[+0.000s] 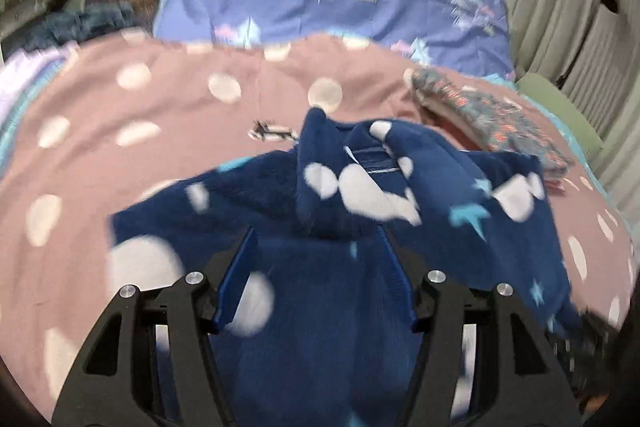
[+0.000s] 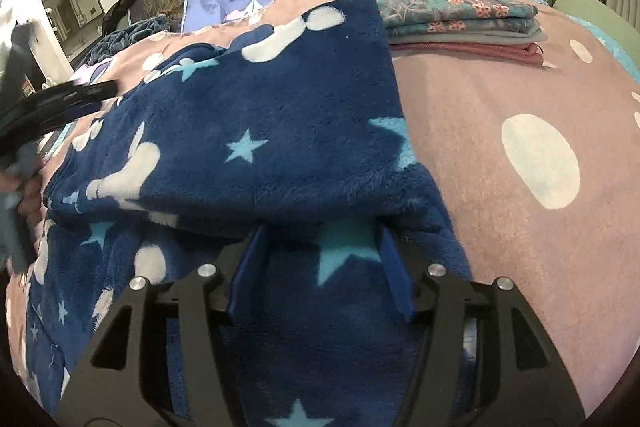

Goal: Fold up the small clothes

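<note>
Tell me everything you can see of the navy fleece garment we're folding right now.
The navy fleece garment is plush, printed with white blobs and pale blue stars. It lies on the pink dotted bedspread, partly folded: one thick layer is doubled over another. In the left wrist view it is bunched and raised in the middle, blurred. Fleece lies between the jaws of both the left gripper and the right gripper, which stand apart. Its far corner reaches the folded stack.

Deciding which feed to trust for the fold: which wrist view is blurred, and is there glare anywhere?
Left wrist view: motion blur smears the navy fleece garment and the pink dotted blanket. Right wrist view: sharp on the garment and folded stack; only the left gripper at the edge is smeared, with lamp glare top left. Both show fisheye bending.
</note>
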Motion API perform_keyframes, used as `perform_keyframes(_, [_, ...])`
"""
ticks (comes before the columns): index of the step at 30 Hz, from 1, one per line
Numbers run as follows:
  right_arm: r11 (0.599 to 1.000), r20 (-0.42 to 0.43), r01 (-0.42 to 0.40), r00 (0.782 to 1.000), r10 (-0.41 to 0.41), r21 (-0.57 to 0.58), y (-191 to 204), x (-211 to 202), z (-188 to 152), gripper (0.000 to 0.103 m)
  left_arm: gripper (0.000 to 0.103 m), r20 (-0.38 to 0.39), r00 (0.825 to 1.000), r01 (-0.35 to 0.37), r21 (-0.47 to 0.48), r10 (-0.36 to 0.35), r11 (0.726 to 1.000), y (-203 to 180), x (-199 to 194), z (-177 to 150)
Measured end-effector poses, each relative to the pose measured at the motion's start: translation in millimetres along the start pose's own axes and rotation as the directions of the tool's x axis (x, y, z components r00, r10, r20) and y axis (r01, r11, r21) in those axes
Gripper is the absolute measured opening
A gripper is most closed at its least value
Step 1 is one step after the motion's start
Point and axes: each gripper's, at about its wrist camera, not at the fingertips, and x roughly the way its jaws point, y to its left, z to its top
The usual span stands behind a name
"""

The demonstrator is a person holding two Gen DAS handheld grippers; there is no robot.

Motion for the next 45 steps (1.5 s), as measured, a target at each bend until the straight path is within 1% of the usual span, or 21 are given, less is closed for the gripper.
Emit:
perform_keyframes(2, [1.000, 0.001, -0.004, 1.000, 0.004, 0.001, -1.8, 1.5, -1.5, 0.059, 0.057, -0.061, 0.997, 0.033, -0.072, -0.037, 0.997, 4.6, 29.0, 13.8])
perform_keyframes(4, [1.000, 0.001, -0.005, 1.000, 0.005, -0.003, 0.6, 2.3, -2.8, 0.060, 0.026, -0.091, 0.990, 0.091, -0.156, -0.106, 0.984, 10.3, 45.2, 19.3])
perform_keyframes(5, [1.000, 0.002, -0.005, 1.000, 0.005, -0.005, 1.3, 2.4, -3.4, 0.060, 0.015, -0.091, 0.987, 0.114, -0.192, -0.134, 0.975, 13.0, 49.1, 22.0])
perform_keyframes(6, [1.000, 0.001, -0.007, 1.000, 0.007, -0.005, 1.7, 3.6, -2.5, 0.061, 0.009, -0.076, 0.987, 0.125, -0.198, -0.143, 0.972, 13.9, 47.2, 23.0])
perform_keyframes(9, [1.000, 0.002, -0.013, 1.000, 0.013, -0.003, 0.1, 3.7, -3.1, 0.062, 0.009, -0.013, 1.000, 0.018, -0.154, -0.020, 0.988, 21.5, 29.8, 17.5])
perform_keyframes(12, [1.000, -0.001, -0.011, 1.000, 0.011, -0.013, 1.6, 4.8, -1.7, 0.065, 0.009, -0.067, 0.997, -0.031, -0.096, 0.024, 0.995, 30.4, 39.8, -5.1])
perform_keyframes(16, [1.000, -0.005, -0.001, 1.000, 0.001, -0.031, 4.6, 5.6, -0.6, 0.067, 0.013, -0.028, 0.993, -0.114, -0.007, 0.114, 0.993, 15.3, 26.9, -0.4])
perform_keyframes(17, [1.000, -0.005, -0.006, 1.000, 0.006, -0.027, 3.5, 5.3, -0.2, 0.067, 0.013, -0.007, 0.991, -0.130, 0.013, 0.130, 0.991, 11.3, 18.5, 2.3])
perform_keyframes(19, [1.000, -0.003, -0.013, 1.000, 0.013, -0.022, 2.4, 4.6, -0.8, 0.067, 0.024, 0.073, 0.987, -0.145, 0.052, 0.141, 0.988, -0.1, -5.5, 9.3])
perform_keyframes(22, [1.000, -0.002, -0.013, 1.000, 0.013, -0.022, 2.7, 4.3, -1.7, 0.067, 0.037, 0.164, 0.984, -0.086, 0.090, 0.070, 0.992, -10.6, -38.8, 6.3])
perform_keyframes(24, [1.000, -0.003, -0.011, 1.000, 0.011, -0.024, 3.4, 4.6, -1.9, 0.067, 0.037, 0.146, 0.989, -0.009, 0.142, -0.012, 0.990, -22.7, -41.7, -8.9])
perform_keyframes(25, [1.000, -0.004, -0.009, 1.000, 0.009, -0.025, 3.8, 4.7, -2.0, 0.068, 0.040, 0.082, 0.996, 0.014, 0.183, -0.029, 0.983, -29.4, -26.6, -21.4])
perform_keyframes(26, [1.000, -0.005, -0.007, 1.000, 0.006, -0.029, 4.3, 5.0, -2.0, 0.068, 0.042, 0.029, 1.000, -0.002, 0.211, -0.005, 0.978, -33.1, -10.1, -29.8])
perform_keyframes(27, [1.000, -0.005, -0.004, 1.000, 0.004, -0.031, 5.1, 5.1, -2.2, 0.068, 0.047, -0.028, 0.997, -0.060, 0.259, 0.070, 0.964, -35.9, 17.2, -46.9])
perform_keyframes(29, [0.999, -0.005, -0.002, 1.000, 0.002, -0.033, 5.6, 4.9, -2.9, 0.068, 0.047, 0.050, 0.993, -0.119, 0.292, 0.109, 0.949, -43.5, 16.5, -58.6])
perform_keyframes(31, [1.000, -0.003, -0.009, 1.000, 0.009, -0.028, 3.8, 4.6, -3.2, 0.068, 0.050, 0.119, 0.979, -0.192, 0.293, 0.164, 0.937, -55.3, -10.3, -58.8])
perform_keyframes(34, [1.000, -0.005, -0.006, 1.000, 0.005, -0.031, 4.1, 5.0, -3.6, 0.069, 0.061, 0.175, 0.985, -0.038, 0.265, -0.009, 0.964, -63.2, -73.4, -70.8])
perform_keyframes(38, [1.000, -0.004, -0.009, 1.000, 0.009, -0.028, 4.3, 3.9, -4.1, 0.069, 0.067, 0.184, 0.981, 0.006, 0.319, -0.068, 0.948, -63.8, -125.1, -113.9])
perform_keyframes(41, [0.999, 0.000, 0.005, 1.000, -0.005, -0.038, 7.1, 2.2, -4.6, 0.068, 0.068, 0.112, 0.993, -0.015, 0.342, -0.025, 0.939, -53.5, -136.1, -157.7])
perform_keyframes(43, [0.999, 0.018, 0.040, 0.999, -0.040, -0.031, 8.1, -6.1, -5.5, 0.056, 0.068, 0.079, 0.997, -0.052, 0.337, 0.027, 0.940, -45.0, -141.3, -185.2])
perform_keyframes(45, [1.000, 0.021, 0.022, 1.000, -0.022, 0.013, 3.6, -21.4, -8.9, 0.050, 0.068, 0.072, 0.994, -0.097, 0.312, 0.078, 0.945, -30.3, -154.7, -207.5])
